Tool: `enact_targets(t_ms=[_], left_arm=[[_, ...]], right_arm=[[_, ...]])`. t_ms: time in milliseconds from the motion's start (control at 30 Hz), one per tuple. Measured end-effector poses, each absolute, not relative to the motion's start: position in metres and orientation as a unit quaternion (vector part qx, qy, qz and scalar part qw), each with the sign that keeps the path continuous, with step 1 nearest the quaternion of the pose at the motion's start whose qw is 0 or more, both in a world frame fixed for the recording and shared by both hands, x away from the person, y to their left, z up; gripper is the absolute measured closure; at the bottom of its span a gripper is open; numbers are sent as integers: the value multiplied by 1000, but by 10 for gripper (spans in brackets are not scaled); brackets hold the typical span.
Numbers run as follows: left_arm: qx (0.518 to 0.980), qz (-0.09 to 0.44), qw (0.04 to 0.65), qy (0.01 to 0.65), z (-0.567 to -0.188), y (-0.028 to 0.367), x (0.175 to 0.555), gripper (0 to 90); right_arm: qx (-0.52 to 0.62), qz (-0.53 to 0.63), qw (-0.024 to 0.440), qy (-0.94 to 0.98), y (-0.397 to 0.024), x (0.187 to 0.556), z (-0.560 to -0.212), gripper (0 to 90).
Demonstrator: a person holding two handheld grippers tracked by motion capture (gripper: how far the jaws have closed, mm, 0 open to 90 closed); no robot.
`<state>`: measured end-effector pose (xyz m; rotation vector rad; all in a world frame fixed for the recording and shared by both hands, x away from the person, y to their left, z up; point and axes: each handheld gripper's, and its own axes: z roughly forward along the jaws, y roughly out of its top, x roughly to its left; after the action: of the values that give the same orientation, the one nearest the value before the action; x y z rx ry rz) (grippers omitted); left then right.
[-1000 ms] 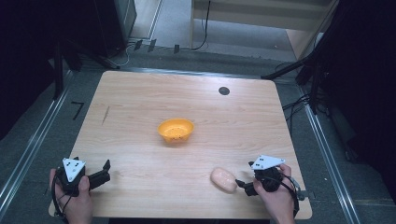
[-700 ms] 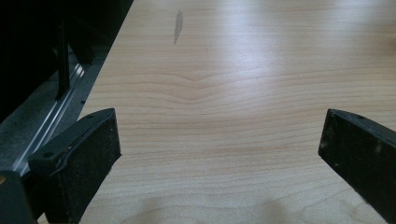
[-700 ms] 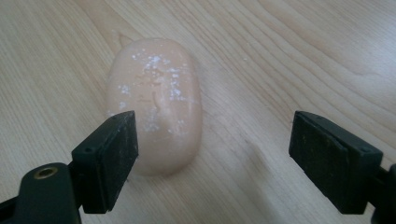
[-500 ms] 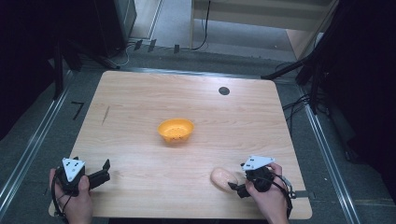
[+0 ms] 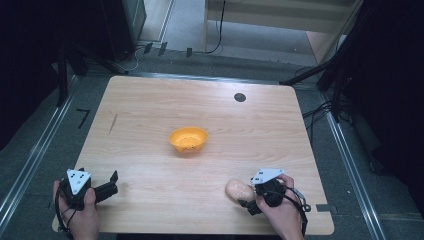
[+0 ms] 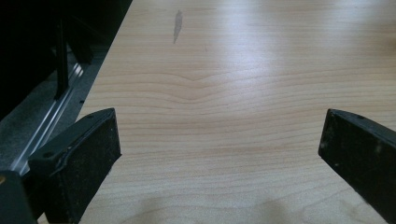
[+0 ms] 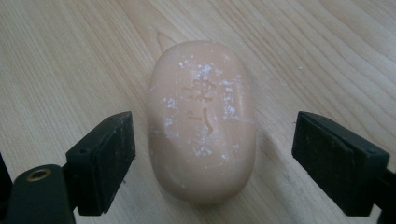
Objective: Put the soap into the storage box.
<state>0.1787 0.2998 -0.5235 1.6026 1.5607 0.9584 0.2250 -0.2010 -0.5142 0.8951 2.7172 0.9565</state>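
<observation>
1. The soap bar (image 7: 201, 122), a pale peach oval with a stamped mark and white flecks on top, lay flat on the tabletop (image 5: 150, 130), near its front edge on the person's right side.
2. It sat directly ahead of the right claw (image 7: 212, 158), already partly between the two black jaws, with a gap of bare wood on each side; neither pad pressed on it.
3. Its long axis ran along the claw's own pointing line, away from the camera, so the jaws faced its two long flanks and would close across its narrow width.
4. The right claw's jaws stood apart and had just been opening wider, with the bar between them but not gripped.
5. In the high view, the right claw (image 5: 248, 202) pointed left toward the bar (image 5: 239, 190), held low over the tabletop by the right hand (image 5: 280, 212).
6. The left claw (image 6: 219, 154) stood wide apart over bare wood with nothing between its jaws, well apart from the bar, at the front left corner (image 5: 111, 182).
7. The right hand was plainly the nearer one; judging from this, a short push forward and a squeeze would take the bar.
8. An orange bowl (image 5: 188, 139) stood farther off, beyond the right claw and to its left, near the tabletop's middle.
</observation>
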Motion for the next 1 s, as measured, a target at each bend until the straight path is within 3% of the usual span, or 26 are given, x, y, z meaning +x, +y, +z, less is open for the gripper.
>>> enact_targets(t_ms=[333, 667, 1000], left_arm=[[617, 369, 347, 602, -524, 300, 179, 0], [618, 369, 346, 602, -524, 300, 179, 0], [617, 369, 347, 602, -524, 300, 179, 0]], right_arm=[[283, 300, 42, 910, -187, 226, -520, 161], [288, 281, 68, 913, -180, 228, -525, 276], [282, 280, 71, 915, -180, 229, -524, 333]])
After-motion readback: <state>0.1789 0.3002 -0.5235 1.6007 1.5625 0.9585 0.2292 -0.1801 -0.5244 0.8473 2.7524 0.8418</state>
